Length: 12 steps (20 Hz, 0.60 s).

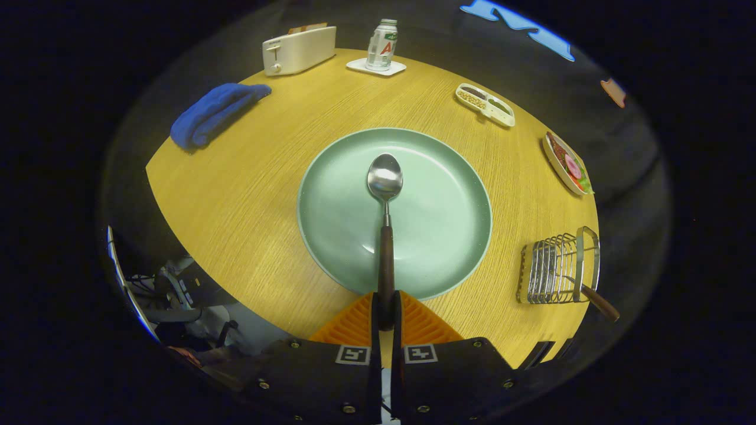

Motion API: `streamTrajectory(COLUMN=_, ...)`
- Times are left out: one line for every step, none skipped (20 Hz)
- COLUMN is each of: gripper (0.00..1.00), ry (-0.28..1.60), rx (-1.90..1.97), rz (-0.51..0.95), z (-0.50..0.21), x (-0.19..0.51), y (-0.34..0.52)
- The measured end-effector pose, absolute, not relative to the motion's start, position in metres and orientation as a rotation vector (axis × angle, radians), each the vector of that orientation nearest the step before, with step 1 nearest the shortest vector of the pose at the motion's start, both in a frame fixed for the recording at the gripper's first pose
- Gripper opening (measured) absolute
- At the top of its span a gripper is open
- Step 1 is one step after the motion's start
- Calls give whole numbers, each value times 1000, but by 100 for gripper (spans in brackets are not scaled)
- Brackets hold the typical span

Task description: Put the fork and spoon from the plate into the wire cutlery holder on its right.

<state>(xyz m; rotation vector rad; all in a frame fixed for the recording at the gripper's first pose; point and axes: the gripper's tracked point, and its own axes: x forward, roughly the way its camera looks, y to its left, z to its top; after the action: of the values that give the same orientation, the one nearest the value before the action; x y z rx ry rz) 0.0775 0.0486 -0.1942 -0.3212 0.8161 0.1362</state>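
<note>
My tool (385, 316) clamps the spoon (385, 177) by its handle, bowl out ahead over the plate (331, 195) at centre; holder (558, 268) at lower right w/ a handle sticking out.

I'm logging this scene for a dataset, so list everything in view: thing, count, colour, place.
table: 1, light wood, under everything
plate: 1, pale green, mid-table, just ahead of the fingers
spoon: 1, silver bowl with dark brown handle, handle clamped between the fingers, bowl out over the plate
wire cutlery holder: 1, silver, right of the plate, with a brown-handled utensil sticking out; which utensil cannot be told
cloth: 1, blue, far left
toaster: 1, white, far edge
can: 1, white and green, on a white coaster, right of the toaster
divided dish: 1, white, far right
food plate: 1, white, right edge, beyond the holder
gripper: 1, shut on the spoon handle
</note>
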Motion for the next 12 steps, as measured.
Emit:
streamTrajectory(gripper=7, ry=828, rx=-319, rz=154, z=-192, x=75, y=48)
streamTrajectory(gripper=7, ry=843, rx=-318, rz=175, z=-189, x=74, y=45)
streamTrajectory(gripper=7, ry=862, rx=-315, rz=197, z=-185, x=73, y=43)
streamTrajectory(gripper=6, ry=882, rx=-306, rz=218, z=-180, x=72, y=39)
streamTrajectory(gripper=7, ry=905, rx=-290, rz=241, z=-176, x=70, y=37)
streamTrajectory(gripper=7, ry=929, rx=-275, rz=258, z=-171, x=67, y=34)
streamTrajectory(gripper=6, ry=946, rx=-267, rz=274, z=-167, x=65, y=30)
streamTrajectory(gripper=7, ry=957, rx=-265, rz=278, z=-162, x=64, y=24)
streamTrajectory(gripper=7, ry=966, rx=-262, rz=280, z=-158, x=63, y=17)
streamTrajectory(gripper=6, ry=976, rx=-253, rz=286, z=-153, x=61, y=13)
streamTrajectory(gripper=7, ry=988, rx=-226, rz=299, z=-148, x=60, y=11)
streamTrajectory(gripper=6, ry=1000, rx=-196, rz=312, z=-142, x=57, y=10)
